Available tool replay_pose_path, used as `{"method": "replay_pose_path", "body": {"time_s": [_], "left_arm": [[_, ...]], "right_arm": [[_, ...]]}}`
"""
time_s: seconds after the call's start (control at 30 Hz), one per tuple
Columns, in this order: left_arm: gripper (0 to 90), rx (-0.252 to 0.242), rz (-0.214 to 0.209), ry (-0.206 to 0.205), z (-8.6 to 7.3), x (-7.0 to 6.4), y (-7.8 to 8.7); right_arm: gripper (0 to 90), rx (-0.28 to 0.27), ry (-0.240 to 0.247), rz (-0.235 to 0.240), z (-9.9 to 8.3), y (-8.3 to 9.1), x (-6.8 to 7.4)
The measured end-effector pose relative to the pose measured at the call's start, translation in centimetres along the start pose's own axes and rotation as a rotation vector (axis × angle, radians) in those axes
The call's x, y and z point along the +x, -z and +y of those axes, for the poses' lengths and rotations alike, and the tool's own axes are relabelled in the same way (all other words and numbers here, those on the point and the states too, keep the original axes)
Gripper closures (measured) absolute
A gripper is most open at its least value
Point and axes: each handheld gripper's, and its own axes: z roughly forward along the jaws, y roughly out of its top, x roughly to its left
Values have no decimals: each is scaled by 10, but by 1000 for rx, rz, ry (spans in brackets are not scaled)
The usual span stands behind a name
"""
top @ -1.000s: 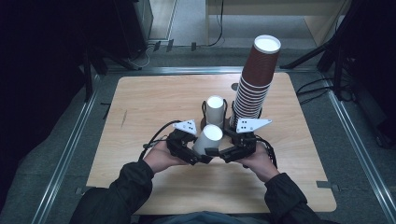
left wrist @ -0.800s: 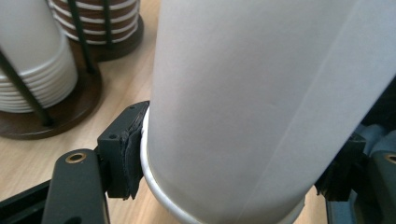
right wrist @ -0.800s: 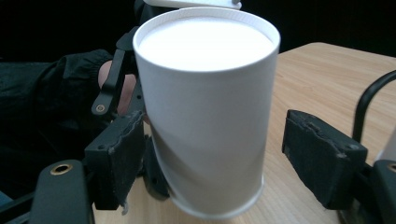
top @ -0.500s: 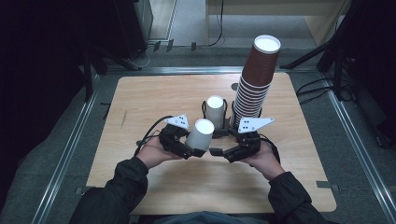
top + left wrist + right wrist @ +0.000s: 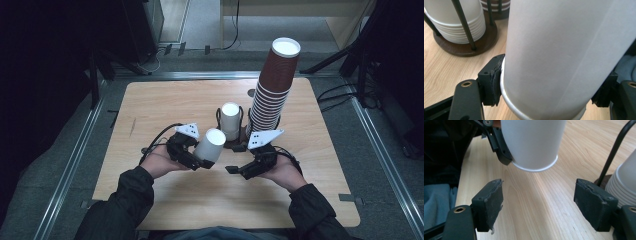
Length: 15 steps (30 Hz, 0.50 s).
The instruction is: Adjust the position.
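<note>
My left gripper (image 5: 199,159) is shut on a white paper cup (image 5: 212,144), held upside down just above the table with its rim lowest. In the left gripper view the cup (image 5: 561,45) sits between the pads (image 5: 492,82), gripped near its rim. My right gripper (image 5: 239,169) stands open a little to the right of the cup, not touching it. In the right gripper view its own gripper (image 5: 541,202) is wide open over bare wood, and the cup (image 5: 534,142) hangs beyond it.
A stack of white cups (image 5: 230,120) sits in a dark wire holder (image 5: 461,47) just behind the grippers. A tall leaning stack of brown cups (image 5: 272,85) stands to its right. The wooden table (image 5: 150,110) has free room at left and front.
The left gripper has carried the white cup a little to the left. The right gripper has drawn back toward the front, so a gap has opened between it and the cup.
</note>
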Motion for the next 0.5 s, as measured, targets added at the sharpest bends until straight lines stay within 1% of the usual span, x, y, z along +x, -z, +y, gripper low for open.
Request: {"method": "replay_pose_path", "body": {"time_s": [0.03,0.07,0.17,0.2,0.27,0.3,0.33,0.5], "left_arm": [[267,14,12,-10,0,0,0],[268,34,30,-25,0,0,1],[268,55,50,-34,-1,0,1],[268,57,62,-37,-1,-1,1],[268,98,87,-56,-1,0,0],[268,128,105,-73,-2,-1,-1],[267,142,107,-82,-3,-1,-2],[268,177,89,-78,-4,0,-8]], "right_arm": [[237,8,-4,-3,0,0,0],[237,14,3,-6,-1,1,0],[238,30,18,-19,-2,1,-1],[238,43,13,-23,-3,1,-2],[238,51,14,-24,-3,1,-3],[238,53,14,-24,-3,1,-3],[238,53,14,-24,-3,1,-3],[238,53,15,-25,-3,1,-3]]}}
